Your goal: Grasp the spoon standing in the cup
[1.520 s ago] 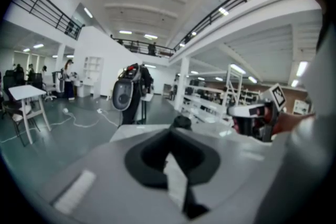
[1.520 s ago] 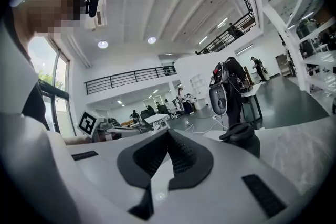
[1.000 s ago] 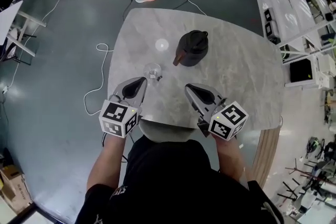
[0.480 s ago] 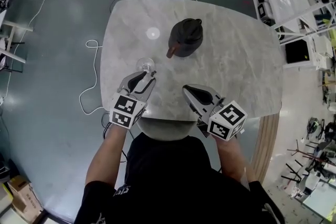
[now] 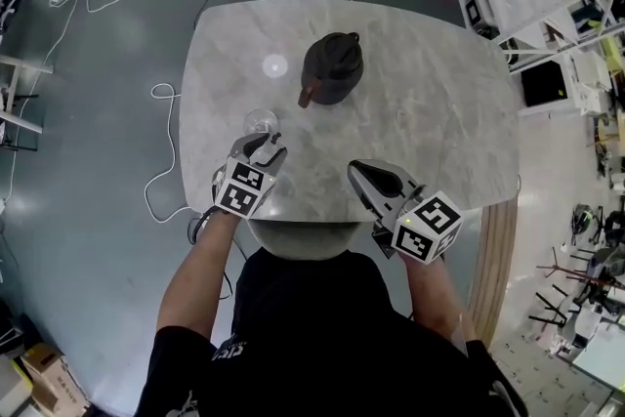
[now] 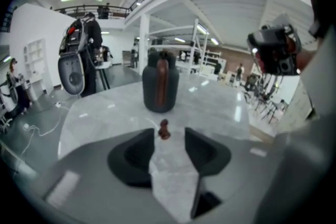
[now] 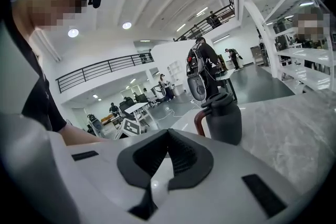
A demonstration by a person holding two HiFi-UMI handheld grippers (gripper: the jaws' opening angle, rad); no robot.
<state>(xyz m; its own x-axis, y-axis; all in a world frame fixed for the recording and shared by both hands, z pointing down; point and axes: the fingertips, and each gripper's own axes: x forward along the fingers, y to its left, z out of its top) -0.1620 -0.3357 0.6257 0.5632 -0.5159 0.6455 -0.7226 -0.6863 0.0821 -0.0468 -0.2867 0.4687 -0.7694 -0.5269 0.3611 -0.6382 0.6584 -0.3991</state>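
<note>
— Spoon [image 6: 164, 128] first: where is it?

— Its brown knobbed top stands between the tips of the left claw [image 6: 169, 136], a little nearer the left-hand jaw. The glass cup [image 5: 258, 121] that holds it sits right at that claw's tips in the head view; the glass is too clear to trace from the claw's own camera.

— What has just changed?

— A second ago the left claw hung short of the cup with its jaws together. It has since come forward, and the jaws are opening, neither pad pressing the spoon. I'd say the approach is done and only the closing is left.

— And further right?

— Beyond the left claw and to its right a dark jug [image 5: 330, 68] with a brown handle stands on the bench [image 5: 439, 112]. The right claw [image 5: 376, 179] stays near the bench's front edge, jaws together on nothing.

— Any brand or writing?

— None I can read; only the square patterns on the marker cube [image 5: 241, 189] of each claw.
</note>
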